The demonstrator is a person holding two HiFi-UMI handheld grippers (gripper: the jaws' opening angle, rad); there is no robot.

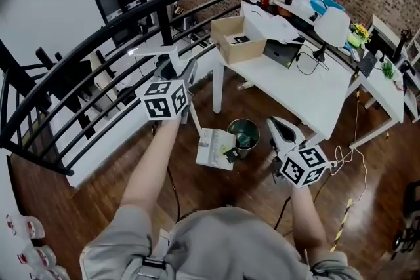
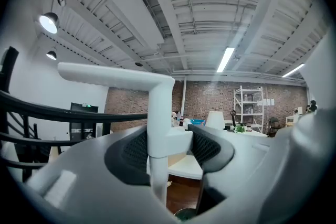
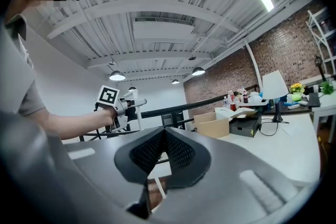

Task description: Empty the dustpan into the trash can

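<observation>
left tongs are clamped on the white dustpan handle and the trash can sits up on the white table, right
Not quite. The left tongs are clamped on the white dustpan handle, but the trash can stands on the wood floor near the white table, as the head view shows.

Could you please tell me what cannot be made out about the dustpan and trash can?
Dustpan contents: head view, too small to identify.
Trash can inside: head view, dark and small; left gripper view, cut off by the bottom edge.
Dustpan's pan: left gripper view, hidden behind the left gripper.
</observation>
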